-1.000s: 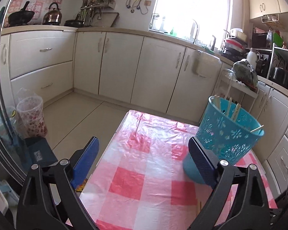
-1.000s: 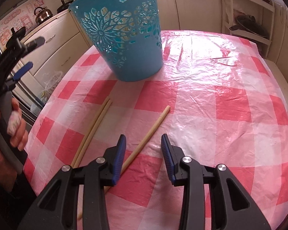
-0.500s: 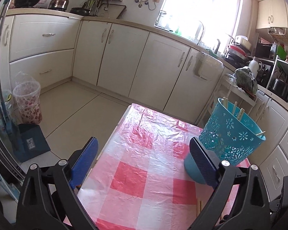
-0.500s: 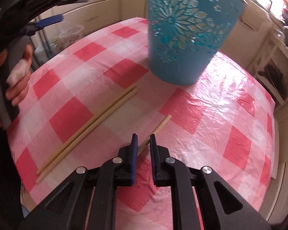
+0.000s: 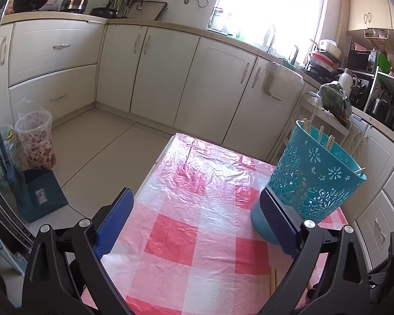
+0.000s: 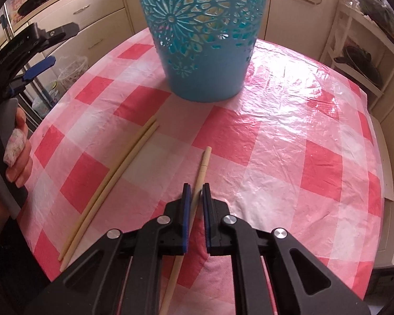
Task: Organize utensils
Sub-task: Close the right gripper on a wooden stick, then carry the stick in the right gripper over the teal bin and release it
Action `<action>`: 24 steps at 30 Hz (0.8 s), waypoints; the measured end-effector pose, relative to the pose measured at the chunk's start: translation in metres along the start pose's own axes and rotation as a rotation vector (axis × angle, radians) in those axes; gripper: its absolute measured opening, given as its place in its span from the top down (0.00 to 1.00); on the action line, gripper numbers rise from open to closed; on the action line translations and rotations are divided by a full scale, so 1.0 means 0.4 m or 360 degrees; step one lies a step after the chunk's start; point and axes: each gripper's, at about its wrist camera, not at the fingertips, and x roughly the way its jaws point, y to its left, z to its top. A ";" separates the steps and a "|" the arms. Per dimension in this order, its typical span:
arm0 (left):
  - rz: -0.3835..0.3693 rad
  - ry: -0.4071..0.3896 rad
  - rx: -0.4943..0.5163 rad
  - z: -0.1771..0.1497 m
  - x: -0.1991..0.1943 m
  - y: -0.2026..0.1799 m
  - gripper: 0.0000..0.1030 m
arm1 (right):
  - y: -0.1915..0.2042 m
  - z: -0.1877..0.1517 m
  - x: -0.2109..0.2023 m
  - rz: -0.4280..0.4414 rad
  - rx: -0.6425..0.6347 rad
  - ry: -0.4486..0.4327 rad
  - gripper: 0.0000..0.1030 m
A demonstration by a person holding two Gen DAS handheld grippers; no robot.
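In the right wrist view my right gripper [image 6: 196,187] is shut on a single pale chopstick [image 6: 203,162]. The stick runs between the pads and points at the teal cut-out basket [image 6: 205,39] just beyond. A pair of chopsticks [image 6: 118,176] lies side by side on the pink checked tablecloth [image 6: 289,144] to the left. My left gripper [image 5: 195,197] hangs open over the cloth with nothing between its fingers. The basket [image 5: 310,183] stands by its right finger and holds several chopsticks [image 5: 320,134]. The ends of the pair [image 5: 273,279] show near the bottom.
A hand [image 6: 15,152] holds the left gripper [image 6: 52,47] at the table's left edge. Cream cabinets ring the room. On the floor to the left stand a lined floral bin [image 5: 36,141] and a blue dustpan [image 5: 42,197]. A shelf rack [image 6: 359,52] stands past the table's right side.
My right gripper's jaws went from wide apart to shut on the single chopstick, and the wrist rolled so the stick now points at the basket. The left gripper has hardly moved.
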 end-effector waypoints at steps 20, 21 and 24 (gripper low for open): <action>-0.0007 0.0067 0.0018 -0.017 0.023 -0.013 0.09 | -0.126 0.058 -0.324 0.0487 0.0503 -0.0731 0.94; -0.0006 0.0069 0.0016 -0.016 0.024 -0.013 0.09 | -0.121 0.080 -0.347 0.0501 0.0493 -0.0791 0.94; -0.0005 0.0074 0.0008 -0.017 0.026 -0.012 0.09 | -0.109 0.149 -0.406 0.0519 0.0468 -0.0972 0.94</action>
